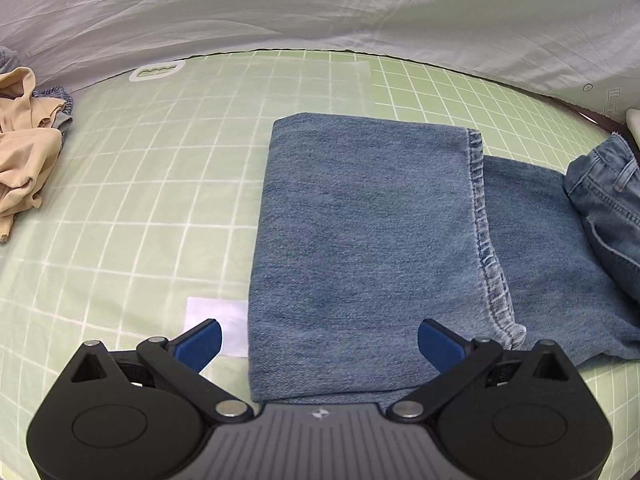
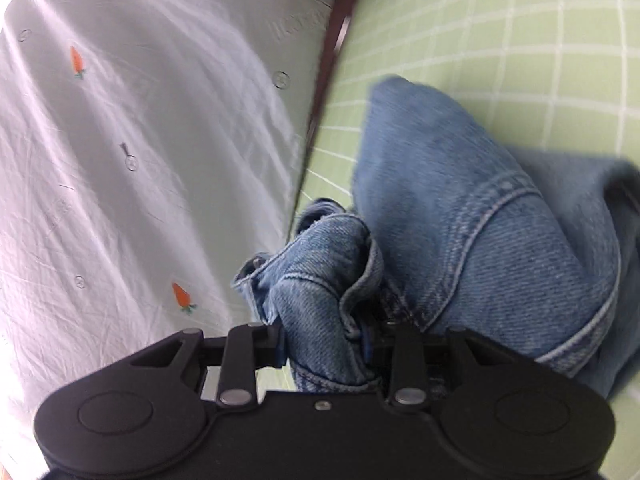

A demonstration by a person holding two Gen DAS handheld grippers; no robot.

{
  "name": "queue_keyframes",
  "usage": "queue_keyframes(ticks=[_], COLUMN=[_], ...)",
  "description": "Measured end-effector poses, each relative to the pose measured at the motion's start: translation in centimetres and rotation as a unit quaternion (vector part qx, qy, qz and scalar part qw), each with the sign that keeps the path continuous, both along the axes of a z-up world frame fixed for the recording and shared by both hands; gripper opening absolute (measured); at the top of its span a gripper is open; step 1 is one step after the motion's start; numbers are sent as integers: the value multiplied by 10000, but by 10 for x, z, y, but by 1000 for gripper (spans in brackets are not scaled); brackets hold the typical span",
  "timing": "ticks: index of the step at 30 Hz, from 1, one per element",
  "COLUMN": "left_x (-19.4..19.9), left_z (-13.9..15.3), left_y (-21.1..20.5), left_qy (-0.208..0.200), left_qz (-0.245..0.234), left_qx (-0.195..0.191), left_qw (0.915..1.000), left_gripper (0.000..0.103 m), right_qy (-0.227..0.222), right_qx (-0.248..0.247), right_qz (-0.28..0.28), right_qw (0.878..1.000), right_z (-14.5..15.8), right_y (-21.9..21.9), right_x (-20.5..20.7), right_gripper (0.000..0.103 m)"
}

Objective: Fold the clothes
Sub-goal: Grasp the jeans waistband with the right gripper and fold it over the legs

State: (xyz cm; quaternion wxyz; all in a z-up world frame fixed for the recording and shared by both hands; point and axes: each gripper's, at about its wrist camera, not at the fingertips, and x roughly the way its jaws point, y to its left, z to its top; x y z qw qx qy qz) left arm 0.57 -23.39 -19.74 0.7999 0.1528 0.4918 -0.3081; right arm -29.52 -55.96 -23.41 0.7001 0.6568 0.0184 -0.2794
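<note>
A pale green checked sheet point(image 1: 120, 208) covers the work surface, and a white sheet with small carrot prints point(image 1: 320, 8) fills the top of the left wrist view beyond it. The jeans point(image 1: 360, 232) lie across the centre and right of that view, the leg end already folded over so its hem point(image 1: 486, 232) runs down the middle right of the frame. Their long axis runs left to right, toward the waist end bunched at the right edge.

The left gripper point(image 1: 319, 343) sits at the bottom centre with its blue pads spread wide, holding nothing, one pad over the denim and one over the green sheet beside a white label point(image 1: 216, 326). The folded leg lies directly ahead of it.

The right gripper point(image 2: 325, 350) is clamped on a gathered bunch of the waist end, at the bottom centre of its own view. So the right hand has the waist and the left is nearer the folded end; the next fold probably brings the waist over toward the left.

Only the left view shows the flat fold and a beige garment point(image 1: 24, 148) crumpled at the left edge. Only the right view shows the grip and the seam stitching, somewhat blurred.
</note>
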Motion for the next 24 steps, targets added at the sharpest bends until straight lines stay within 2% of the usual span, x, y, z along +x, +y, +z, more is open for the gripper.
queue_keyframes(ticks=[4,7,9,12,19,20,21,22,24], left_x=[13,24,31,30,18,16,15,14,12], left_z=[3,2,2,1,-7,-8,-8,-8,-9], left_y=[7,8,7,5,1,1,1,2,2], left_qy=[-78,-19,30,80,268,281,293,306,326], left_qz=[-137,-130,-122,-198,-309,-297,-278,-256,-201], left_qx=[-25,-77,-116,-185,-221,-227,-235,-244,-251], left_qw=[9999,9999,9999,9996,9989,9989,9989,9989,9990], left_gripper=[103,103,103,103,103,103,103,103,103], right_qy=[255,572,729,947,1489,1508,1442,1379,1263], right_qx=[-247,-437,-508,-573,-940,-998,-1049,-1095,-1165], right_qz=[-7,57,156,243,638,723,803,875,978], right_qw=[9994,9974,9959,9936,9823,9808,9807,9805,9802], right_z=[12,19,17,17,43,46,48,51,57], right_y=[16,21,26,34,41,43,45,47,49], right_x=[14,22,26,27,27,27,27,27,31], right_gripper=[34,41,42,43,51,59,75,83,85])
